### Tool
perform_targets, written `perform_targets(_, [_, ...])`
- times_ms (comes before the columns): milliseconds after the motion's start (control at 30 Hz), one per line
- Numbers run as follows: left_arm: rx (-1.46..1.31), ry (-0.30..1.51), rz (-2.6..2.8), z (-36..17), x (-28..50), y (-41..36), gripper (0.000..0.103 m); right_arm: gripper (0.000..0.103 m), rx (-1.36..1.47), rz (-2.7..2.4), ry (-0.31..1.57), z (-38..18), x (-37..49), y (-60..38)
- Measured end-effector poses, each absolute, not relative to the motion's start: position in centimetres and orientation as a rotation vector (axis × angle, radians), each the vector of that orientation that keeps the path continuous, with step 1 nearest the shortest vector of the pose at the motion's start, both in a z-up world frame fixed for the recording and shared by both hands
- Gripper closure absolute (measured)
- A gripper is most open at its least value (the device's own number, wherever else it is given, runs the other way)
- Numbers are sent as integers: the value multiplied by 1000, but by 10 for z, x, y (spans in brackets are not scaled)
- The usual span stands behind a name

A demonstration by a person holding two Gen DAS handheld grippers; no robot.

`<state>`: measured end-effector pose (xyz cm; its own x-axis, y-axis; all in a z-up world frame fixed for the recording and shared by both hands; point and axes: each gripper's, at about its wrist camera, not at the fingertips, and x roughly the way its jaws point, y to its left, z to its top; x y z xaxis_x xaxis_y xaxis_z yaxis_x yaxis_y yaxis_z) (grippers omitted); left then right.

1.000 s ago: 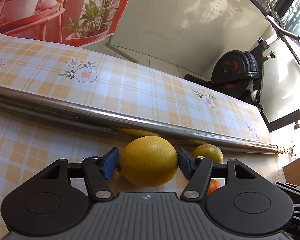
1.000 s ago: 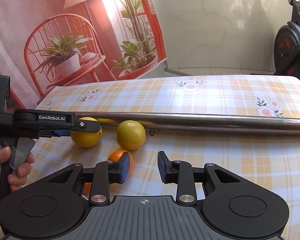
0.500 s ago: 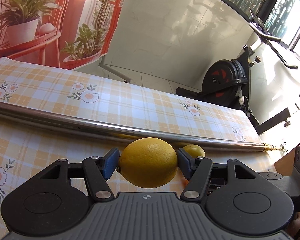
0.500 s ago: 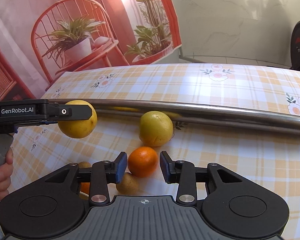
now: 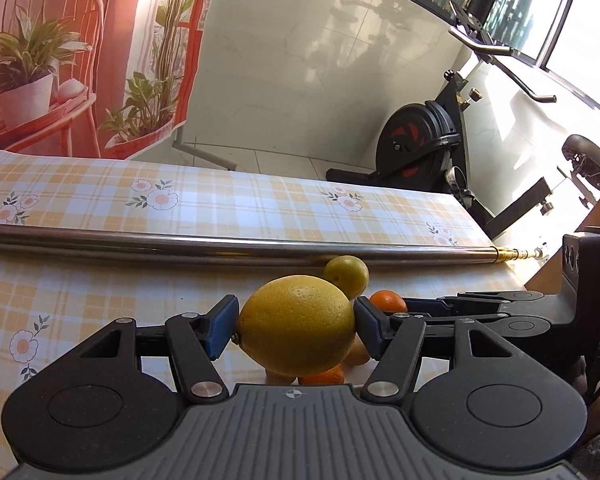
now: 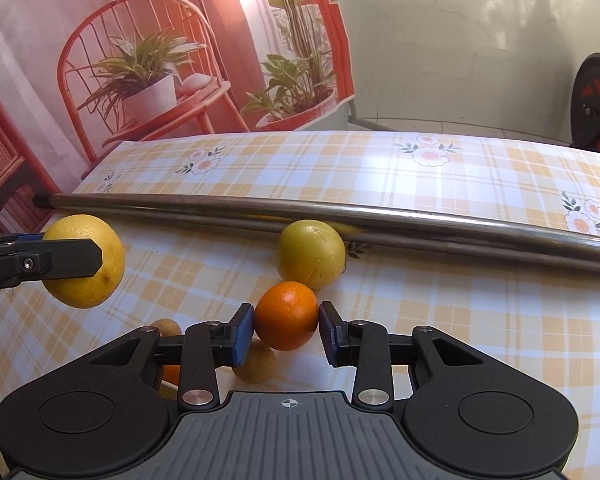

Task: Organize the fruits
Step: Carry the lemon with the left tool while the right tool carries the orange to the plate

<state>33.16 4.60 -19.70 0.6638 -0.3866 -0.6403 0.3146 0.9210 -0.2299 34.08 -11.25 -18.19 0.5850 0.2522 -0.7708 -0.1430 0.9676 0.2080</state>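
Left claw [image 5: 296, 326] clamps a lemon [image 5: 296, 324]; right claw [image 6: 287, 330] closing around an orange [image 6: 287, 315]

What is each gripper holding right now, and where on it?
The left gripper clamps a large yellow citrus fruit across its middle, clear of the table. The right gripper has an orange between its pads; contact is uncertain.

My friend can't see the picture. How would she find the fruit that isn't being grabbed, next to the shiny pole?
Find the long metal pole lying across the checked tablecloth. Touching its near side sits a pale yellow-green fruit. It is bigger and paler than the orange just in front.
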Motion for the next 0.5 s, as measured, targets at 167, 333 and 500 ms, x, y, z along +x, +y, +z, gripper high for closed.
perform_targets(167, [-80,736,-422,-192,313,39,37,71,136,238,869,-163,318,-117])
perform_targets(333, [-67,745,-445,-190,285,37,37,71,160,238,848,-147,292,-122])
perform_targets(500, [-73,768,-434,-193,252,41,37,71,179,240,832,-137,265,-124])
